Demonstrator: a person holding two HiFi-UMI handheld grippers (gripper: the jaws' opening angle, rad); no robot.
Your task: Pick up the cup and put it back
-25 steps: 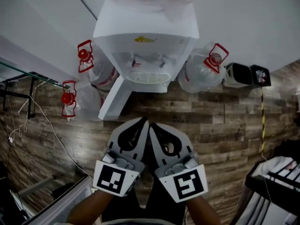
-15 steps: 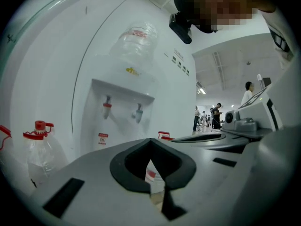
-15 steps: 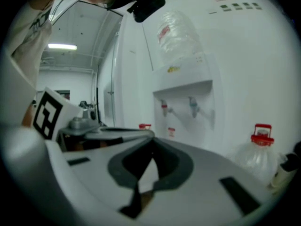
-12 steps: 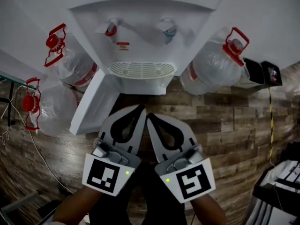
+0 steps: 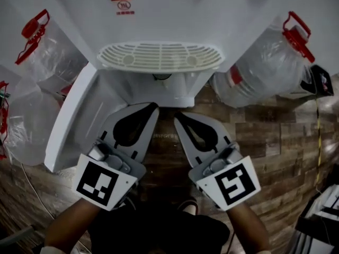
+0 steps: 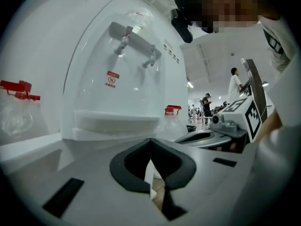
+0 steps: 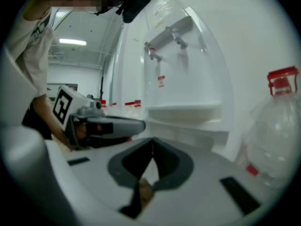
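No cup shows in any view. My left gripper and right gripper are side by side, low in front of a white water dispenser, both pointing at its base. Each is shut with nothing between its jaws. In the left gripper view my left gripper faces the drip tray under the two taps. From the right gripper view my right gripper has the same tray and taps ahead. Just beyond the fingertips lies the lower compartment, under the grille.
The dispenser's lower door stands swung open to the left. Large clear water bottles with red handles lie on the wood floor at the left and right. A black box sits at the far right. People stand far off.
The head camera and both grippers have sunk lower and closer to the dispenser, which now fills the upper frame. The grippers have spread slightly apart and stayed shut.
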